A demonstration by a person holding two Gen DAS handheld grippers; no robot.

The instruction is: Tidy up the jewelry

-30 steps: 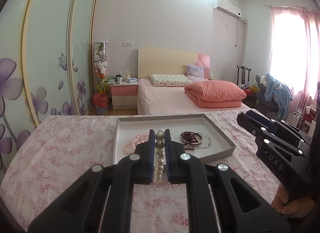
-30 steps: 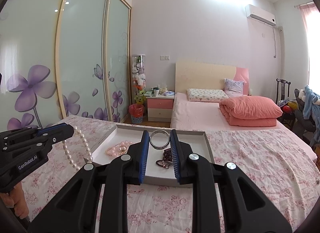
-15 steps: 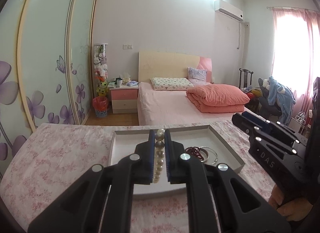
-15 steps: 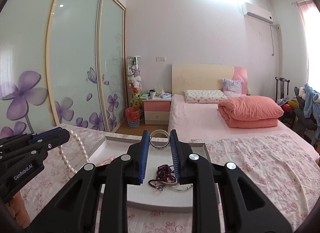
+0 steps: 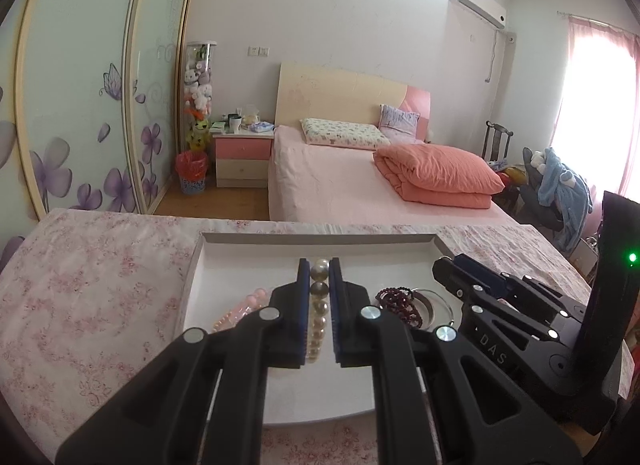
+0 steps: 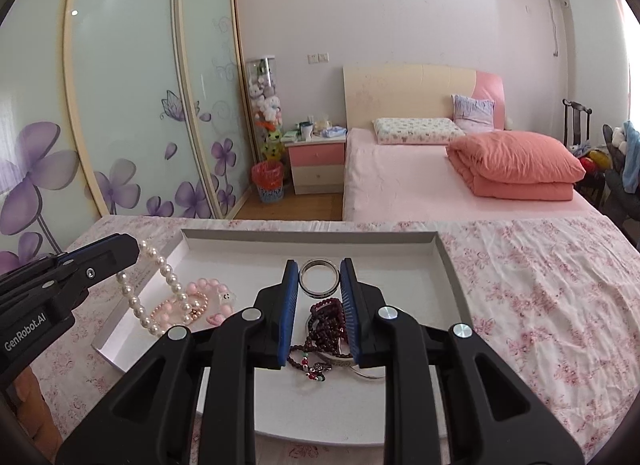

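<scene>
A floral pink cloth (image 6: 540, 305) covers the surface in a bedroom, a bed (image 6: 420, 193) beyond; on it lies a shallow white tray (image 6: 312, 243); above the tray the left gripper (image 5: 320, 277) is clamped on a pearl strand (image 5: 318, 317), whose length runs along the fingers and away from the camera, its loop hanging over the tray's left edge; the right gripper (image 6: 320, 277) pinches a metal ring (image 6: 319, 278), upright, over dark red beads (image 6: 328, 321) in the tray.

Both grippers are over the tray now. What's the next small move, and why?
Probably lower the left gripper and release: it is shut on the pearl strand, which hangs above the white tray. The right gripper holds a metal ring.
</scene>
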